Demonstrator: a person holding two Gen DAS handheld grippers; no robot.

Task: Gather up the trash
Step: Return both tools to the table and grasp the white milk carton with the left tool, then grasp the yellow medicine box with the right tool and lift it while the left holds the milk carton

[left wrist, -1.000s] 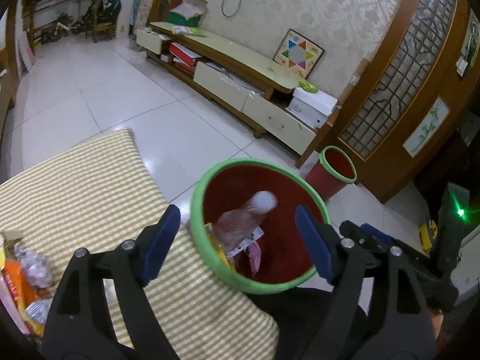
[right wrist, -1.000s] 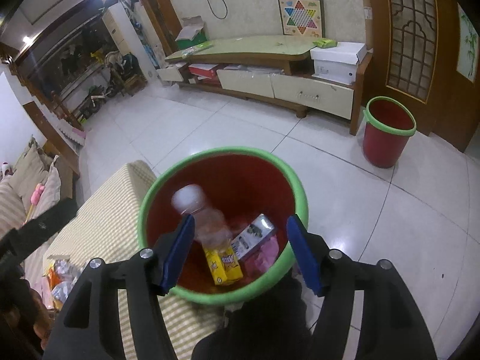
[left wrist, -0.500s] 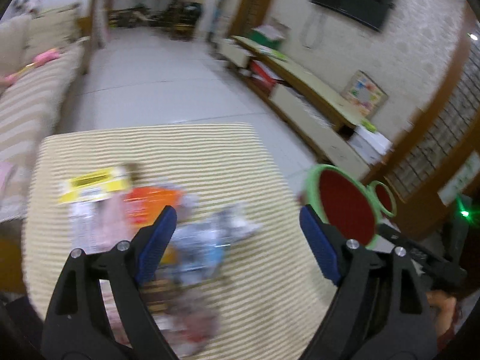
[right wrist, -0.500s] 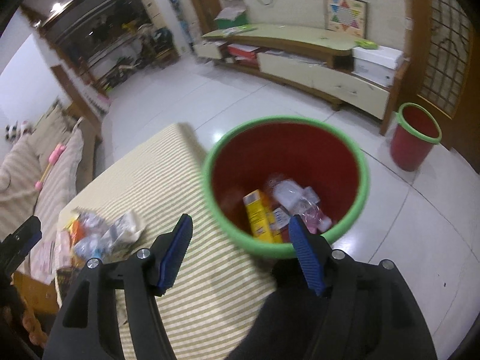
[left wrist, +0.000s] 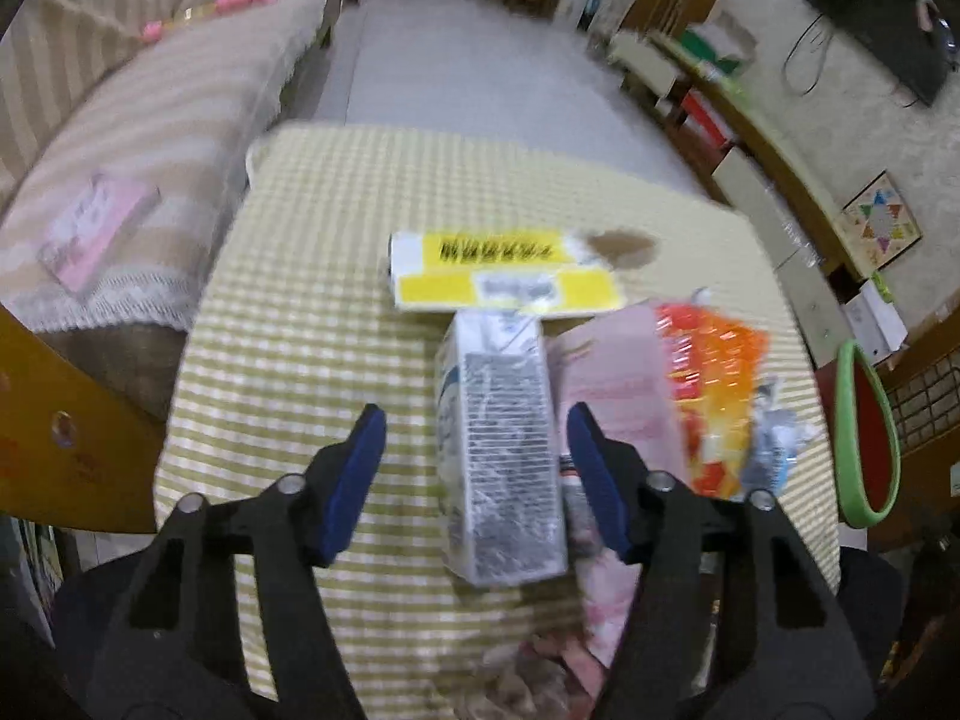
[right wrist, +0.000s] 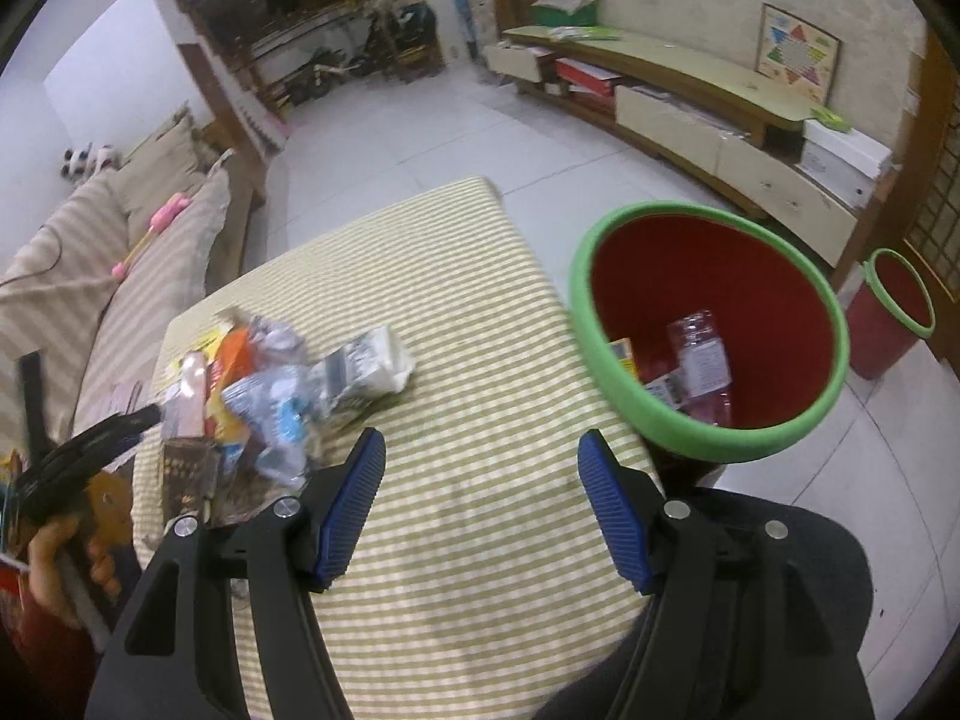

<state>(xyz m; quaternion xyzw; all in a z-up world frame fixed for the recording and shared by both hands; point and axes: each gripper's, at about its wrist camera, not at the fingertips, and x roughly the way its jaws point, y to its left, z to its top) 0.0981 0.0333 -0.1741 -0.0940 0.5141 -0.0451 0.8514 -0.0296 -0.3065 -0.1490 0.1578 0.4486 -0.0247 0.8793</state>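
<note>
The left hand-held gripper (left wrist: 477, 468) points down at a pile of trash on the bench (left wrist: 312, 312), which has a yellow and white striped cloth on it. A white carton (left wrist: 501, 450) lies between its two blue fingers (left wrist: 351, 480). The jaws are closing, but the pads do not press on the carton. One blue finger is just beside the carton's right side, and the other is well apart from it on the left.

Past the carton lies a flat yellow box (left wrist: 504, 276) with black writing. A pink packet (left wrist: 618, 396) lies just to the right of the carton, and an orange wrapper (left wrist: 714, 372) lies next to that. The picture is a little blurred here.

The right hand-held gripper (right wrist: 480, 504) hangs over a bare part of the striped cloth. Its jaws are spread apart and nothing is between them. The pile of trash (right wrist: 270, 384) is to its left, with a crumpled white bag (right wrist: 372, 366) at its edge.

A red bin (right wrist: 714, 324) with a green rim stands just beside the right edge of the bench. Some trash is already in it, such as a clear bottle (right wrist: 699, 354) and a small box. A second red bin (right wrist: 894, 312) stands on the floor farther away, near the long cabinet (right wrist: 672, 108).
</note>
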